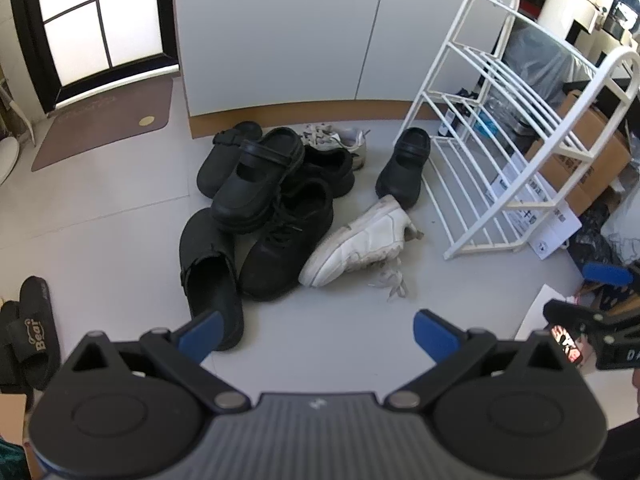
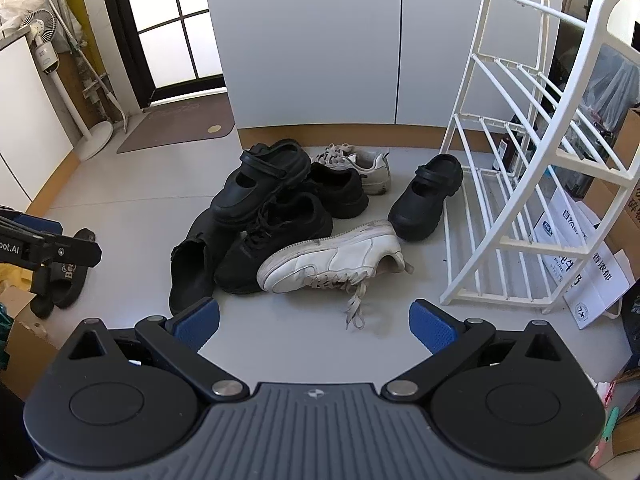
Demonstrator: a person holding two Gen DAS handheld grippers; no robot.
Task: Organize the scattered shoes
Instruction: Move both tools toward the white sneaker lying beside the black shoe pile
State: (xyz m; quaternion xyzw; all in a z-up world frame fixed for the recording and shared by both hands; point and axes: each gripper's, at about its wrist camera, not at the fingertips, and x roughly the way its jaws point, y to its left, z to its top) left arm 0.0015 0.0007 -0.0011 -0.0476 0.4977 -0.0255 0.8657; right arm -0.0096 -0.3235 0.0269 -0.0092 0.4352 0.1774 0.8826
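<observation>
Gold "Bear" reads clearly across the strap of the black slide sandal at near left. On the left gripper, seen from the right wrist view, white lettering "bot.AI", its beginning cut off by the edge. On the right gripper, seen from the left wrist view, pale letters "DA", the rest out of frame. Chinese characters printed on the white paper bag behind the rack at right, too distorted to read with certainty. Cardboard box print too blurred.
</observation>
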